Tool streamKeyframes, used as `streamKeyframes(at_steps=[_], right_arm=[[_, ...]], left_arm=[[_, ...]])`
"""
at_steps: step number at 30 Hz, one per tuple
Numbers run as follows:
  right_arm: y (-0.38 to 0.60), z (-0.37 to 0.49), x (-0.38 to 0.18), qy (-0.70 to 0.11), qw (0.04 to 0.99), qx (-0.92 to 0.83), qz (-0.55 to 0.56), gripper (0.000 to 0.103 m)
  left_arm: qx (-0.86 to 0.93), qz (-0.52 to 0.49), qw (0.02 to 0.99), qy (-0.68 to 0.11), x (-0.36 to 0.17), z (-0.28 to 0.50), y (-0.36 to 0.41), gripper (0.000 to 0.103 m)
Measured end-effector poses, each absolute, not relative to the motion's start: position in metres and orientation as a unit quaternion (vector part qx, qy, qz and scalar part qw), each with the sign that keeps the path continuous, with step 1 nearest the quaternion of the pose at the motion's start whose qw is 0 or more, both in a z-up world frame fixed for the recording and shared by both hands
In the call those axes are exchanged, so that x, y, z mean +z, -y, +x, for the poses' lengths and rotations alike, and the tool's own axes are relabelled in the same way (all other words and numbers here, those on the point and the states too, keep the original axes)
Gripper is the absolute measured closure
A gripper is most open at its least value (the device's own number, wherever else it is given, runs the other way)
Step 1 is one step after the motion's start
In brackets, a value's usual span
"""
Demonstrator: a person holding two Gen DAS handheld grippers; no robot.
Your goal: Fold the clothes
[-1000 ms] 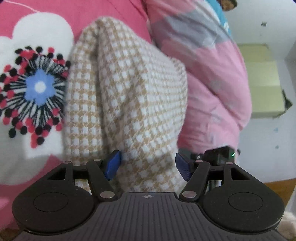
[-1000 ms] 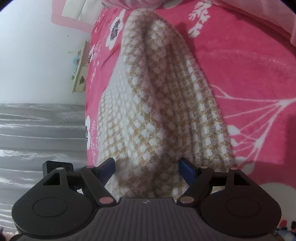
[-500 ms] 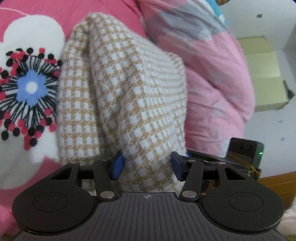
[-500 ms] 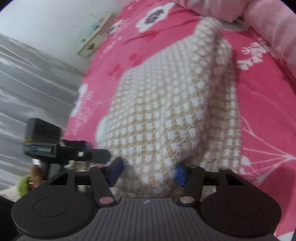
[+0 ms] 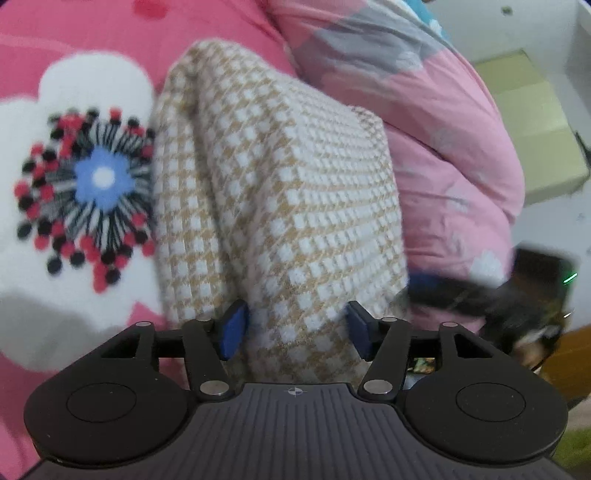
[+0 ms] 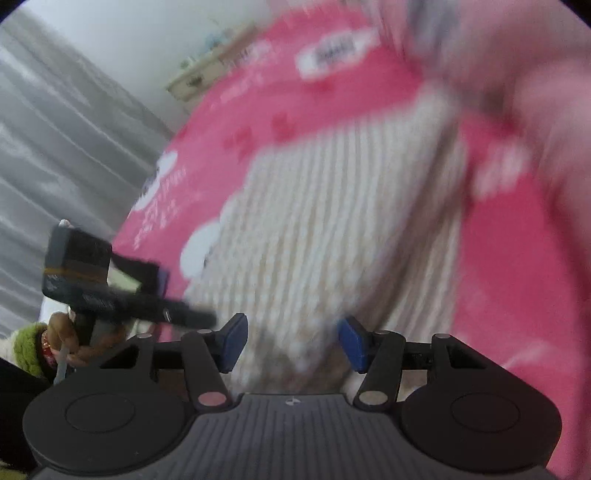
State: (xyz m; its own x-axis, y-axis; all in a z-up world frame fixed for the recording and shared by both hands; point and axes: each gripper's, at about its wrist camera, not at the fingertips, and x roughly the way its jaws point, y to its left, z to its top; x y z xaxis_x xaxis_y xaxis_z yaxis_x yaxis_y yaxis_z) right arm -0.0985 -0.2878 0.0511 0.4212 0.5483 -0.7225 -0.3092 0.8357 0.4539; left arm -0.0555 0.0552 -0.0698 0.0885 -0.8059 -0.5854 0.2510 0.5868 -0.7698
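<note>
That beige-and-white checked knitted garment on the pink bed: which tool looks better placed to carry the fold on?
Probably left. The left tool has the beige-and-white checked knitted garment bunched between its blue pads, sharply seen. The right tool straddles fabric too, but its view is motion-blurred.

Bedroom in a home. Bed with pink floral bedspread, bunched pink quilt at its far side. Grey curtain along one wall. Small painted cabinet past the bed, against a white wall.

Both grippers have narrowed around the checked garment.
</note>
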Motion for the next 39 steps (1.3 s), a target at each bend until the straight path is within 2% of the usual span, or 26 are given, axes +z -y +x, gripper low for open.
streamKeyframes(at_steps=[4,7,8,9,11,14,18,21,24,25,27,32,36,39], right_arm=[[0.268,-0.108,0.098,-0.382,0.882,0.274,0.040,0.046],[0.228,-0.120,0.072,-0.379,0.872,0.308,-0.036,0.049],[0.219,-0.122,0.048,-0.406,0.857,0.310,-0.067,0.051],[0.215,-0.125,0.024,-0.426,0.846,0.309,-0.088,0.050],[0.229,-0.130,0.002,-0.432,0.846,0.309,-0.050,0.050],[0.247,-0.128,0.011,-0.443,0.844,0.302,-0.012,0.050],[0.248,-0.136,0.009,-0.436,0.847,0.303,-0.018,0.050],[0.249,-0.136,0.010,-0.432,0.851,0.299,-0.014,0.050],[0.244,-0.134,0.010,-0.429,0.854,0.295,-0.010,0.050],[0.244,-0.135,0.010,-0.427,0.855,0.293,-0.008,0.050],[0.244,-0.136,0.009,-0.423,0.859,0.290,-0.004,0.050],[0.244,-0.143,0.007,-0.406,0.868,0.286,-0.003,0.050],[0.247,-0.145,0.007,-0.404,0.868,0.289,0.003,0.050],[0.250,-0.146,0.007,-0.401,0.869,0.290,0.005,0.050]], left_arm=[[-0.389,-0.229,0.710,-0.540,-0.065,-0.061,-0.051,0.043],[-0.395,-0.216,0.721,-0.527,-0.060,-0.064,-0.044,0.043],[-0.392,-0.211,0.724,-0.527,-0.059,-0.064,-0.046,0.045],[-0.388,-0.207,0.727,-0.527,-0.057,-0.064,-0.049,0.051],[-0.382,-0.206,0.735,-0.521,-0.055,-0.064,-0.062,0.049],[-0.351,-0.203,0.768,-0.495,-0.046,-0.058,-0.087,0.049],[-0.309,-0.036,0.836,-0.452,-0.038,-0.054,-0.071,0.049],[-0.321,0.082,0.850,-0.410,-0.045,-0.059,-0.049,0.048],[-0.334,0.131,0.850,-0.387,-0.055,-0.055,-0.027,0.047],[-0.337,0.138,0.851,-0.379,-0.059,-0.051,-0.026,0.044],[-0.339,0.124,0.852,-0.379,-0.063,-0.039,-0.030,0.039],[-0.305,0.000,0.865,-0.398,-0.064,-0.007,-0.051,0.039],[-0.296,-0.014,0.867,-0.402,-0.074,0.007,-0.050,0.039],[-0.274,-0.074,0.870,-0.403,-0.078,0.020,-0.056,0.041]])
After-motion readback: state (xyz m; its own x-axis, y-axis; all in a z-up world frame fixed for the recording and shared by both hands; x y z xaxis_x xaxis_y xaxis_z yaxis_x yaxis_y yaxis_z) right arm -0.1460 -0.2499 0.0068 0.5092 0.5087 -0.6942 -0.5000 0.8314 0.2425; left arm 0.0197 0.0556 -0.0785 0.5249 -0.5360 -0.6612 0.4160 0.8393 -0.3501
